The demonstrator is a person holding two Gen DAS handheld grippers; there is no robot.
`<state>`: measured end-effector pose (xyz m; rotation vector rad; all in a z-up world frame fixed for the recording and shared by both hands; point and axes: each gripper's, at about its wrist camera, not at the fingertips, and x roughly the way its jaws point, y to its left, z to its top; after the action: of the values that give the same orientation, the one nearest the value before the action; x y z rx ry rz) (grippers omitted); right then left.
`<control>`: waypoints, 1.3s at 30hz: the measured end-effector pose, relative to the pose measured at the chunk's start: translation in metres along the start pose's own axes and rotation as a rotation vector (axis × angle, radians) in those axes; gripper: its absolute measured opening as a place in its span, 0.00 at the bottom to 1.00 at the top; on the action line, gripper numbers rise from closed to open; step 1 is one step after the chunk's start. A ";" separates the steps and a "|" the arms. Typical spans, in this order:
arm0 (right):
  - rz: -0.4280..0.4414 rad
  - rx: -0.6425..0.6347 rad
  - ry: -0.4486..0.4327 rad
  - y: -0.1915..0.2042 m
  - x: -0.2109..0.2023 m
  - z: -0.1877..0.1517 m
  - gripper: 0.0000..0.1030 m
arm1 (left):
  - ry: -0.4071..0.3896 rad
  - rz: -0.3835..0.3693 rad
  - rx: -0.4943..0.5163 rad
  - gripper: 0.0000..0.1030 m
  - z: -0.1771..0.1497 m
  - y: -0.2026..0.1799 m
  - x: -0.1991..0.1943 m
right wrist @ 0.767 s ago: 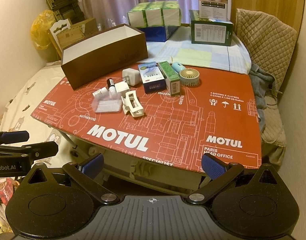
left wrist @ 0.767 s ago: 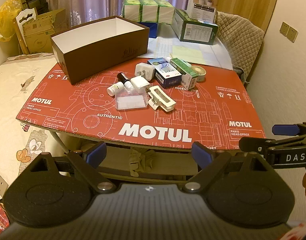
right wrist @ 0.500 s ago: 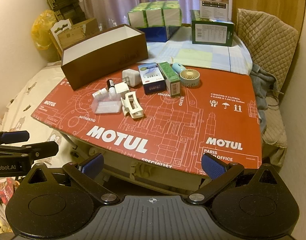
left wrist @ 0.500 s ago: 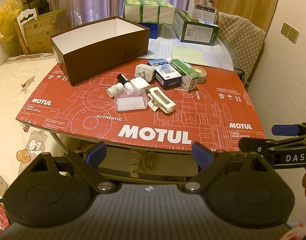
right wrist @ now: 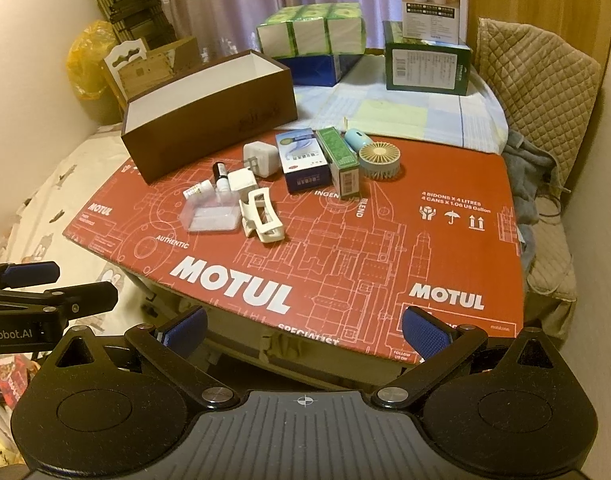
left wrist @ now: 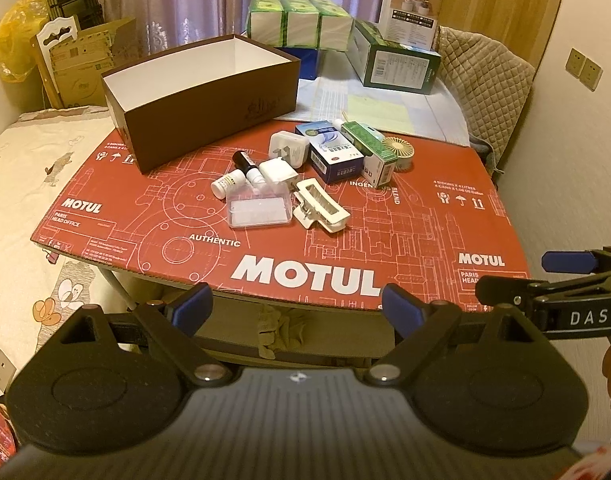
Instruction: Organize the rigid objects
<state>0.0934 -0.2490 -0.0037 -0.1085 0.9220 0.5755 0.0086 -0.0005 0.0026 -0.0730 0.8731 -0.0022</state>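
Note:
An open brown box (left wrist: pixel 209 120) (right wrist: pixel 209 120) with a white inside stands at the back left of the red MOTUL tabletop (left wrist: pixel 425 232) (right wrist: pixel 385 248). In front of it lie a clear plastic case (left wrist: pixel 259 210), a white hair clip (left wrist: pixel 319 206) (right wrist: pixel 261 216), white chargers (left wrist: pixel 288 150), small bottles (left wrist: pixel 227 182), a blue-white carton (left wrist: pixel 333 156), a green carton (left wrist: pixel 369 152) and a small round fan (right wrist: pixel 379 160). My left gripper (left wrist: pixel 295 308) and right gripper (right wrist: pixel 303 326) are both open and empty, below the table's front edge.
Green tissue packs (left wrist: pixel 301 22), a green carton (left wrist: pixel 397 64) and a white box (left wrist: pixel 411 10) stand on the cloth behind. A quilted chair (right wrist: pixel 541 92) stands at the right, a bed (left wrist: pixel 21 184) at the left.
Both views have crept slightly closer to the table. Nothing on the table has moved and both grippers stay open.

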 end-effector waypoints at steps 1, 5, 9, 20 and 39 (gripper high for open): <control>0.002 -0.001 0.000 -0.001 0.000 0.001 0.98 | 0.001 0.001 -0.001 0.87 0.000 -0.001 0.000; 0.008 -0.004 0.003 -0.006 0.001 0.003 0.98 | 0.002 0.006 -0.006 0.87 0.002 -0.005 0.004; 0.014 -0.007 0.004 -0.011 0.004 0.005 0.98 | 0.001 0.014 -0.013 0.87 0.004 -0.008 0.007; 0.029 -0.013 0.011 -0.022 0.011 0.013 0.98 | 0.007 0.021 -0.029 0.87 0.012 -0.015 0.018; 0.099 -0.028 0.030 -0.062 0.039 0.038 0.98 | 0.026 0.079 -0.062 0.87 0.030 -0.020 0.058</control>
<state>0.1712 -0.2727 -0.0205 -0.0968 0.9522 0.6804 0.0694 -0.0203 -0.0218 -0.0965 0.9018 0.0981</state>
